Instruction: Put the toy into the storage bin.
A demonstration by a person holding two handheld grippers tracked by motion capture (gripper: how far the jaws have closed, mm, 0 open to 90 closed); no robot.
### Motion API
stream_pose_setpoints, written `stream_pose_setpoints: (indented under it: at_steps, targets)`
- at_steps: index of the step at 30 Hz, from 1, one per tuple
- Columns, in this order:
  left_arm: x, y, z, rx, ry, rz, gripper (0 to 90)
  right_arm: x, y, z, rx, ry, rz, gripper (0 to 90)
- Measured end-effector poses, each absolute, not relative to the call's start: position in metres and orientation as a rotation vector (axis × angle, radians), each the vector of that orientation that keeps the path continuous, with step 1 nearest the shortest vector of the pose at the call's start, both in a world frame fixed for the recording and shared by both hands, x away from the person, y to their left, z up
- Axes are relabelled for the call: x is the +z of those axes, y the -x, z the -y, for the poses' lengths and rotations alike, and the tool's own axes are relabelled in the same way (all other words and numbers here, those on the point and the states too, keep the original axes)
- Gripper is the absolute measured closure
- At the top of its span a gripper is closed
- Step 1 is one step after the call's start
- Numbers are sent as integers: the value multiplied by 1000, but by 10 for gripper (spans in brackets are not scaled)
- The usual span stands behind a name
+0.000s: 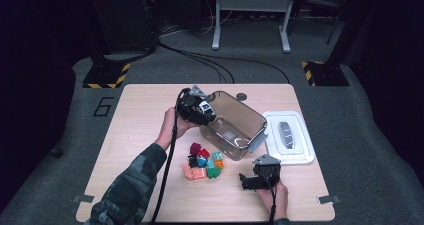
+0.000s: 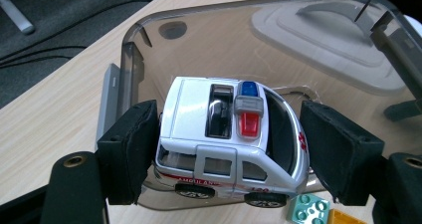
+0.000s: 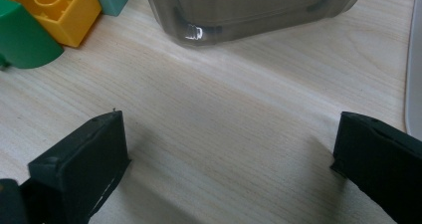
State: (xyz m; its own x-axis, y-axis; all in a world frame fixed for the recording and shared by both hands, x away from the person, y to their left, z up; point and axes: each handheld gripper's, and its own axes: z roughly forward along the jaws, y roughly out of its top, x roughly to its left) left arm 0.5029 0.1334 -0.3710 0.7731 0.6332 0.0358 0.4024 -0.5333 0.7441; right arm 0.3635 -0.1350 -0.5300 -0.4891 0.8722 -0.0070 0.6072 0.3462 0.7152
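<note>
I hold the left gripper (image 1: 200,107) at the rim of the clear box (image 1: 237,127); the right gripper (image 1: 257,177) rests on the table (image 1: 140,115) near the blocks (image 1: 204,166).

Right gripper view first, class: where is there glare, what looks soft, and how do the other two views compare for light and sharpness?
Right gripper view: a white glint on the tub corner; the near pads are slightly soft. Left gripper view: evenly lit, the toy ambulance is sharp, and the lid looks hazy through the tinted wall. High view: the table is bright, the room behind is dark and details are coarse.
</note>
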Motion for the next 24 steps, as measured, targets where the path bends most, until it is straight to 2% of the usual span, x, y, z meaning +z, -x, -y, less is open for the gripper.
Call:
stream_pose_setpoints:
  at_steps: [24]
  targets:
    - [-399,-511,-112,372,-2243,-828,253,-530,-364,135,933,-1294,-2228,0]
